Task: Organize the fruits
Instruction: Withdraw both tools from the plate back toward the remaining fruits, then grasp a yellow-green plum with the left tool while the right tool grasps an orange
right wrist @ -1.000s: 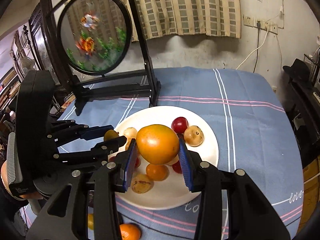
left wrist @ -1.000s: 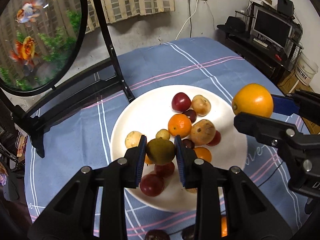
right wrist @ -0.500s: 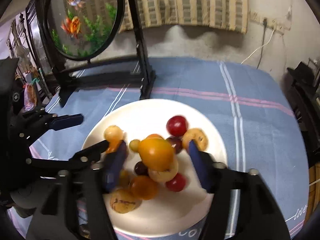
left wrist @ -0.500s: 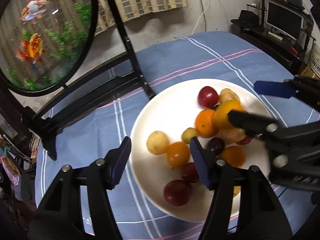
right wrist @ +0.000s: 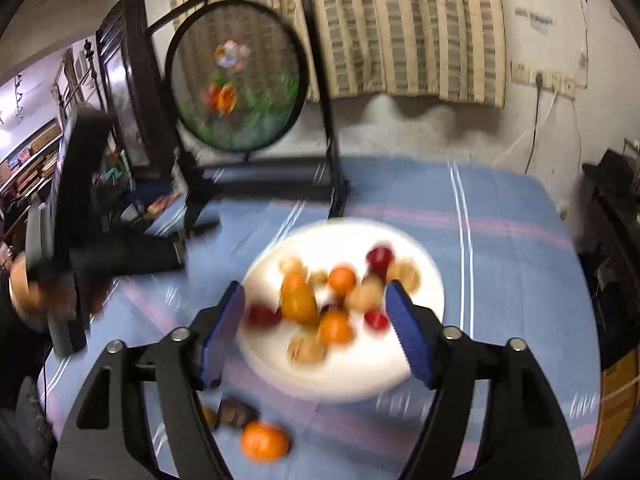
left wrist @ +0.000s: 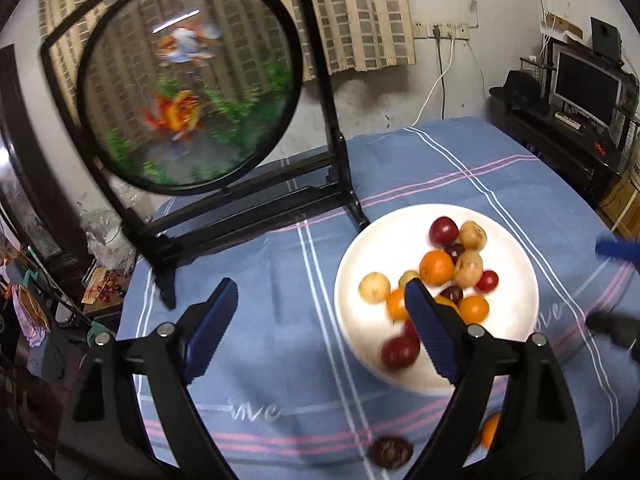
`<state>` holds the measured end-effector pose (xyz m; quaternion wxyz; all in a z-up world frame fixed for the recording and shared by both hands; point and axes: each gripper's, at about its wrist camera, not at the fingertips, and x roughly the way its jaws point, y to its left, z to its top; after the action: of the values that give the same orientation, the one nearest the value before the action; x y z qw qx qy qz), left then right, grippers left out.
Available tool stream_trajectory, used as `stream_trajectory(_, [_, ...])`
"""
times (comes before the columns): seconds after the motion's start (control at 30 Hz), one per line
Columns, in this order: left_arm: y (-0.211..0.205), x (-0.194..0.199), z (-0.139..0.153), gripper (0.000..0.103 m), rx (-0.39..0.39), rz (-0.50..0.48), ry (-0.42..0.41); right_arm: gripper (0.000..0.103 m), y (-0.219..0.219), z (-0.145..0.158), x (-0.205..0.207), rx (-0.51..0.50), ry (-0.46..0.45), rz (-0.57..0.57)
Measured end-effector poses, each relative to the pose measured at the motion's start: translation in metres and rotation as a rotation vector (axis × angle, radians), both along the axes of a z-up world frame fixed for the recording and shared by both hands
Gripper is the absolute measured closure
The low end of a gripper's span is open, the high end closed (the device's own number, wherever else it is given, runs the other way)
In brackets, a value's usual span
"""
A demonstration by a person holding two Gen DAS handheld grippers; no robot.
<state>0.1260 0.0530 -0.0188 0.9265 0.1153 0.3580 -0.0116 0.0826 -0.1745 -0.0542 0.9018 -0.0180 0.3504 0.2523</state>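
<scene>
Orange fruit (right wrist: 298,300) stands tall, tip up, on your white plate (left wrist: 516,280); both grippers (left wrist: 320,328) (right wrist: 316,334) have just opened, empty.

White plate (left wrist: 352,280) piled with orange, dark red and tan-yellow fruits (left wrist: 436,267), on a blue tablecloth (left wrist: 420,172) striped white and pink. Black-framed round screen (left wrist: 188,84) has orange goldfish and green plants; curtains (right wrist: 400,28) are beige-grey check.

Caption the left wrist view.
Open left gripper above blue tablecloth, beside white plate of fruit.
</scene>
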Motion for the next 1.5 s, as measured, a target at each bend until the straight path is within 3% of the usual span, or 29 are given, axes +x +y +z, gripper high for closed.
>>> stream_trajectory(0.17, [0.012,-0.056,-0.020,0.015,0.027,0.018,0.062,0.028,0.007,-0.066,-0.035,-0.103,0.157,0.044])
stream_trajectory(0.27, [0.014,-0.086,-0.039,0.015,0.023,0.025,0.114,0.028,0.021,-0.092,-0.043,-0.164,0.188,0.080])
stream_trajectory(0.5, [0.023,-0.136,-0.075,0.015,-0.015,0.066,0.218,0.028,0.053,-0.121,-0.038,-0.263,0.201,0.135])
stream_trajectory(0.57, [0.023,-0.144,-0.082,0.015,-0.032,0.069,0.244,0.040,0.057,-0.130,-0.033,-0.262,0.228,0.148])
stream_trajectory(0.6, [0.022,-0.146,-0.085,0.015,-0.035,0.068,0.250,0.053,0.059,-0.132,-0.032,-0.250,0.240,0.166])
stream_trajectory(0.63, [0.019,-0.147,-0.087,0.015,-0.036,0.065,0.255,0.058,0.060,-0.131,-0.033,-0.243,0.244,0.172])
stream_trajectory(0.9, [-0.022,-0.133,-0.110,0.015,-0.045,-0.019,0.286,0.058,0.022,-0.107,-0.050,-0.158,0.283,0.089])
stream_trajectory(1.13, [-0.039,-0.113,-0.146,0.015,-0.032,-0.030,0.343,0.058,0.007,-0.109,-0.068,-0.127,0.307,0.052])
stream_trajectory(1.2, [-0.037,-0.108,-0.152,0.023,-0.032,-0.024,0.353,0.058,0.007,-0.111,-0.070,-0.123,0.310,0.044])
stream_trajectory(1.27, [-0.036,-0.108,-0.150,0.053,-0.090,-0.056,0.363,0.058,0.008,-0.111,-0.074,-0.121,0.311,0.045])
stream_trajectory(1.3, [-0.037,-0.108,-0.148,0.061,-0.103,-0.071,0.369,0.058,0.008,-0.111,-0.076,-0.123,0.310,0.045])
stream_trajectory(1.4, [-0.040,-0.110,-0.143,0.061,-0.056,-0.065,0.354,0.058,0.010,-0.112,-0.078,-0.120,0.313,0.044])
stream_trajectory(1.5, [-0.040,-0.117,-0.133,0.061,-0.064,-0.070,0.334,0.058,0.014,-0.113,-0.082,-0.120,0.317,0.048])
